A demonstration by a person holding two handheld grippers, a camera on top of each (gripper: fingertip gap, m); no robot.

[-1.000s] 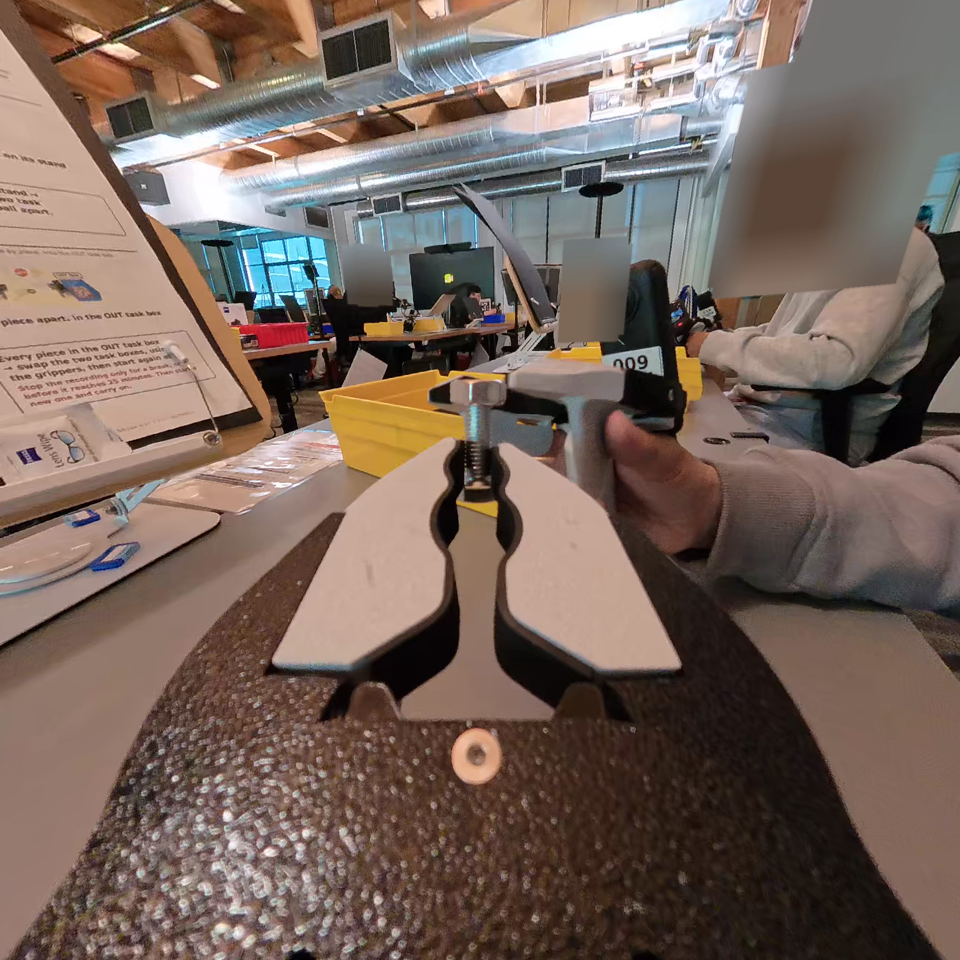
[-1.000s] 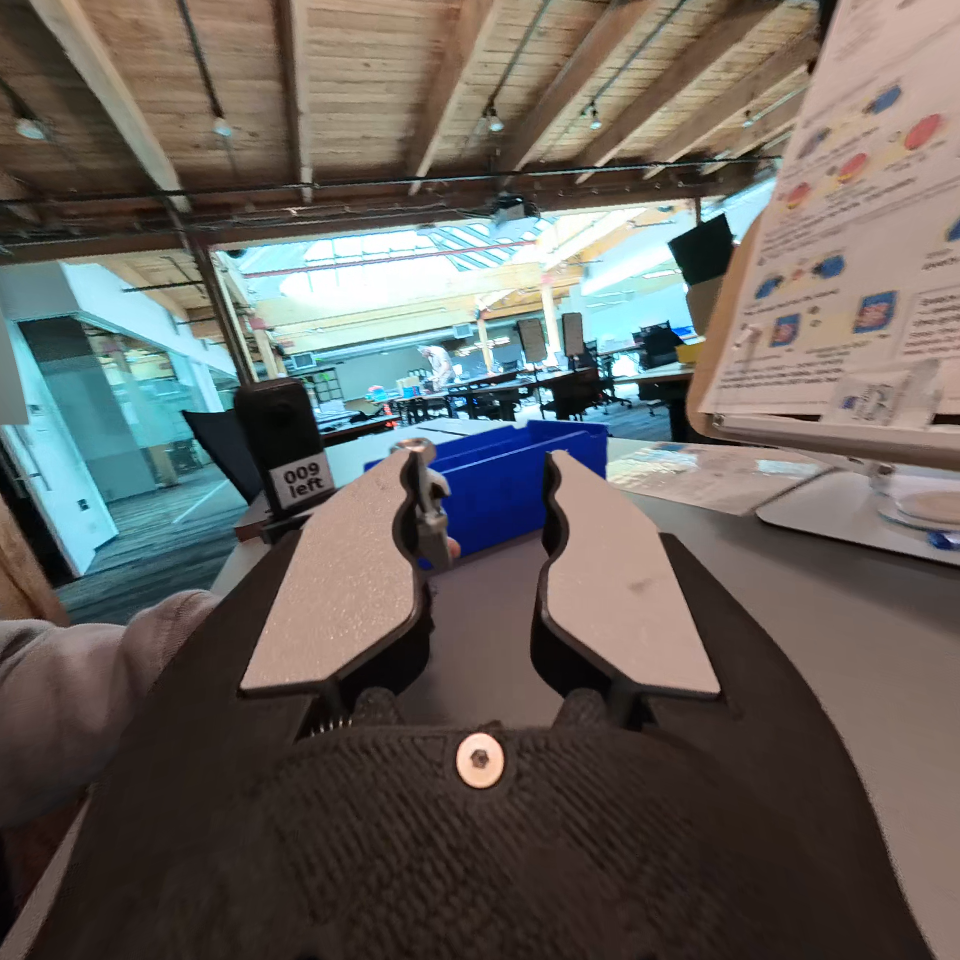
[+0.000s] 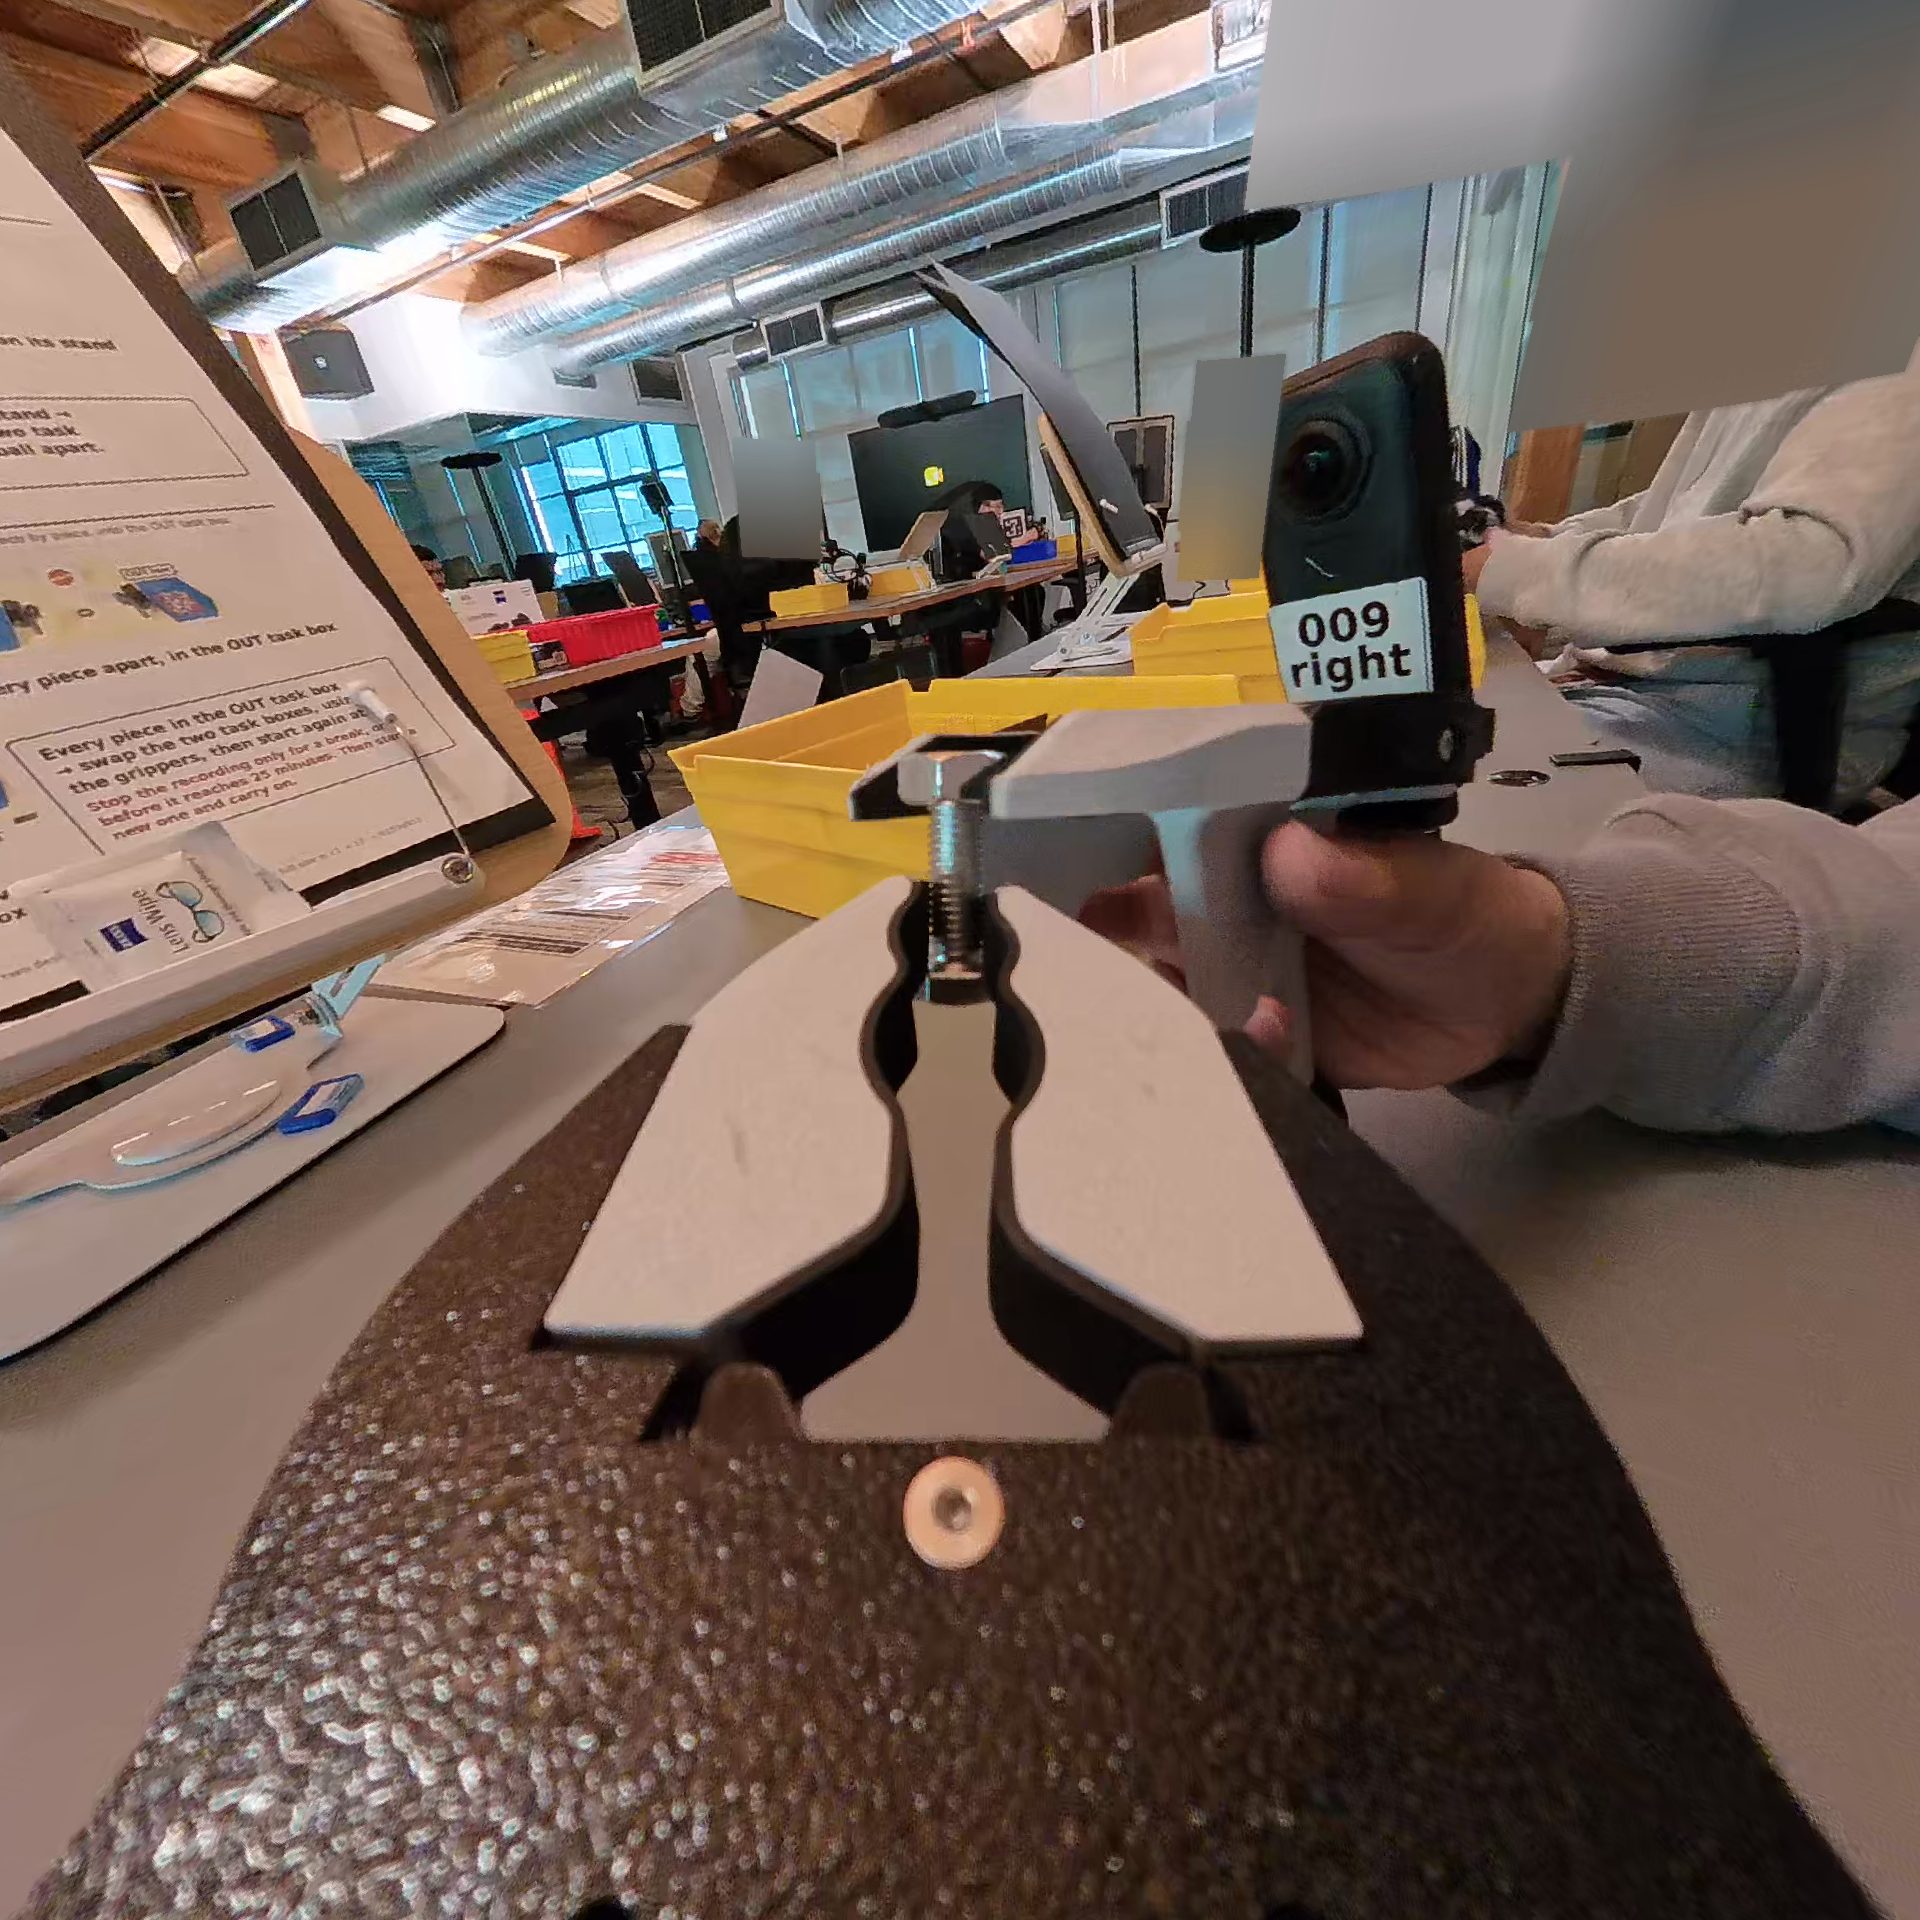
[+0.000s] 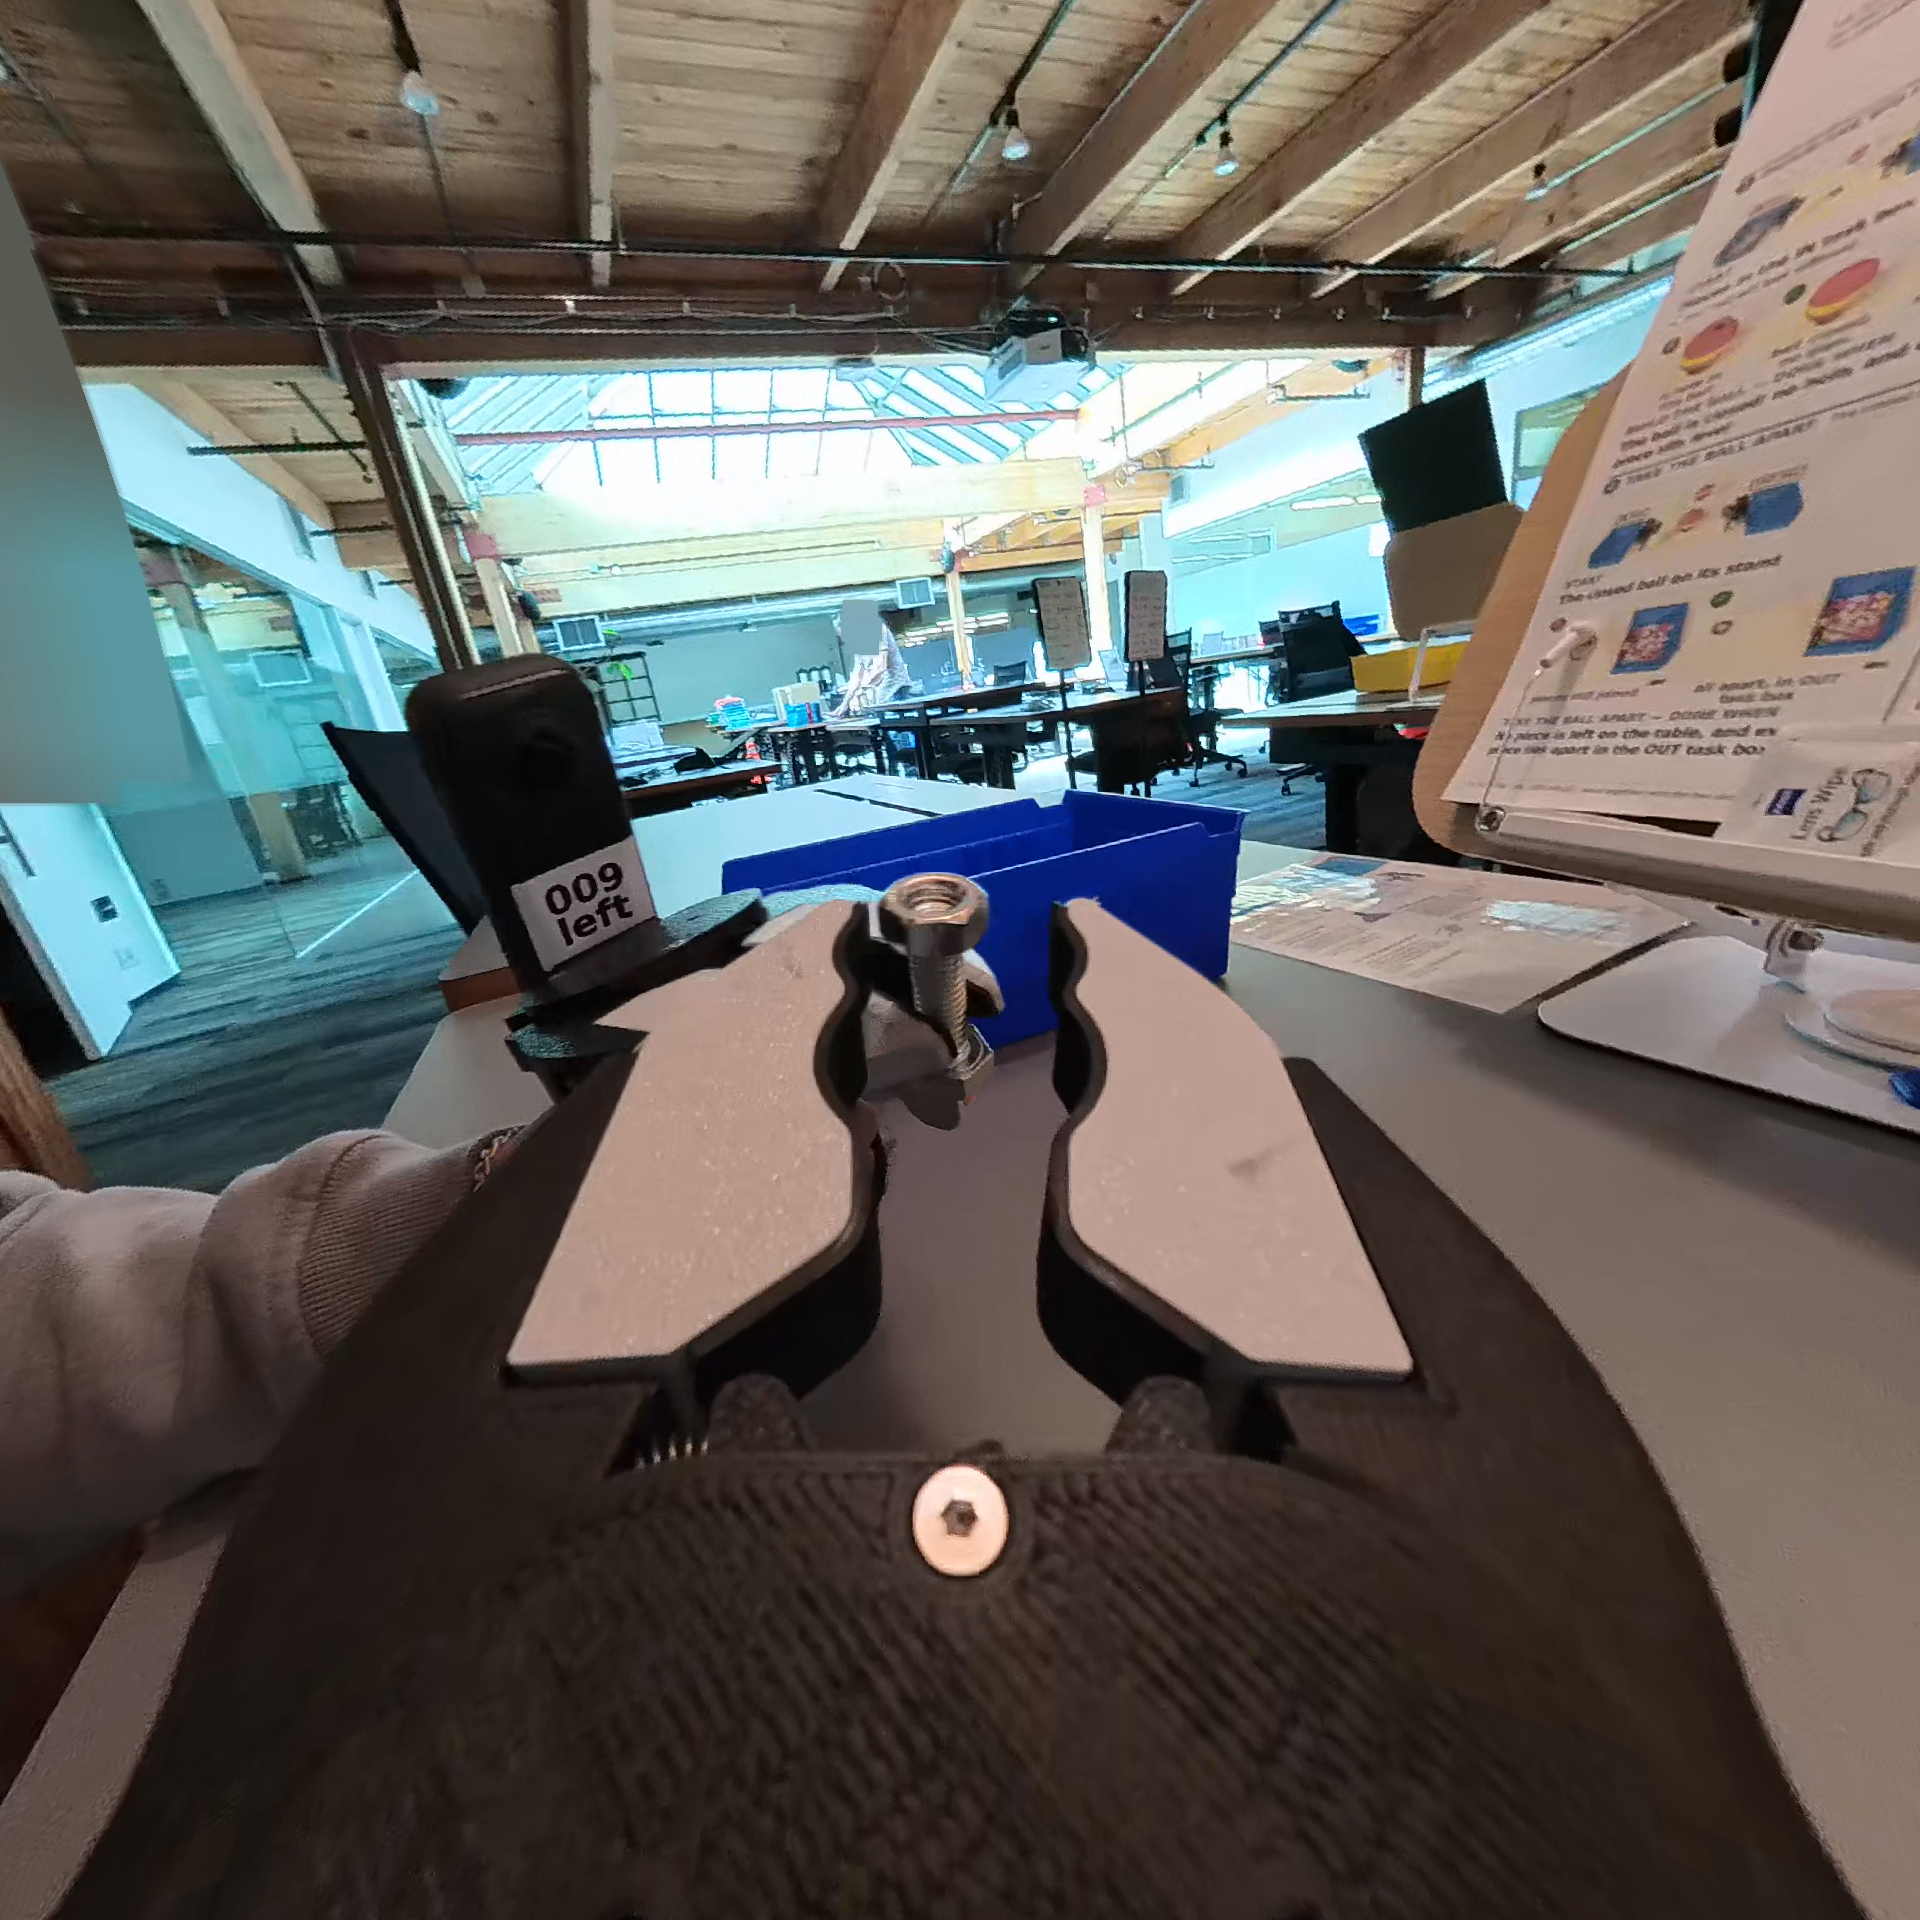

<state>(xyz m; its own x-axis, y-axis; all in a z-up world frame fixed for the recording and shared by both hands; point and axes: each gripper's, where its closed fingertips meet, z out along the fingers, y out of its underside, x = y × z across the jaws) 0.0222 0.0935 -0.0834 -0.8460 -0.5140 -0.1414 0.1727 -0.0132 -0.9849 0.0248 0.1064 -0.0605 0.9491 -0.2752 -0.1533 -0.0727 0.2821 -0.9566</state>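
Over the grey table (image 3: 1662,1351), our left gripper (image 3: 956,935) pinched a steel bolt (image 3: 954,862); our right gripper (image 4: 951,997) stood open around it.

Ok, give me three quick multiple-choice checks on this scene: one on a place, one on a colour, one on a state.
1. Where is the yellow bin?
A. On the table, behind the bolt
B. On the floor
C. Between the left gripper's fingers

2. What colour is the bin ahead of the right gripper?
A. Red
B. Blue
C. Green

3. How is the bolt placed?
A. Lying flat on the table
B. Clamped upright in the left gripper, head up
C. Hanging head down

Answers: 1 A, the left wrist view shows the bin on the tabletop beyond the bolt. 2 B, the right wrist view shows a blue bin. 3 B, the left fingers close on the lower thread and the hex head is on top.
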